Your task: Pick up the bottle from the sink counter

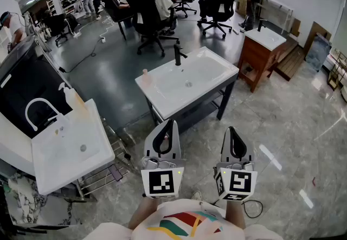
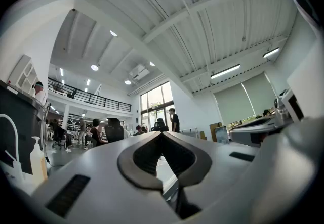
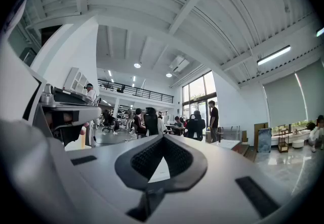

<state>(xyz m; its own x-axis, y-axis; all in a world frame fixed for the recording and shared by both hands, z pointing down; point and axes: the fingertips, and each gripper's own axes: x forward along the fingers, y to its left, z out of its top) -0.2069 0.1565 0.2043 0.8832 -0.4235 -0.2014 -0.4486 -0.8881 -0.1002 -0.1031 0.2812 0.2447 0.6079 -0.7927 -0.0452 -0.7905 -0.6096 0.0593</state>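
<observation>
**Between the washstands: both grippers shut and empty, bottles untouched**

Far left in the head view, a white left sink counter (image 1: 65, 163) carries a curved white faucet (image 1: 38, 108). A pump bottle (image 1: 72, 99) with pale orange contents stands upright at the counter's back corner, just beside the faucet. The left gripper view catches the same pump bottle (image 2: 37, 160) low at its left edge, well apart from the jaws.

Further right stands the middle sink counter (image 1: 157, 98), white on a dark frame. A small bottle (image 1: 145, 74) is upright on its near left corner and a black faucet (image 1: 178, 54) rises behind the basin. I cannot tell which of the two bottles the task means.

In front of that counter the left gripper (image 1: 170, 124) is held over the grey tiled floor (image 1: 293, 125), its jaws clenched tip to tip with nothing between them; its own view shows the left gripper (image 2: 161, 134) the same way. Just beside it, the right gripper (image 1: 231, 129) points the same way. Its jaws are likewise pressed together and empty, as the right gripper (image 3: 163, 137) shows in its own view. Neither gripper touches a counter.

At the right stands a wooden vanity (image 1: 257, 57) with a white top.
</observation>
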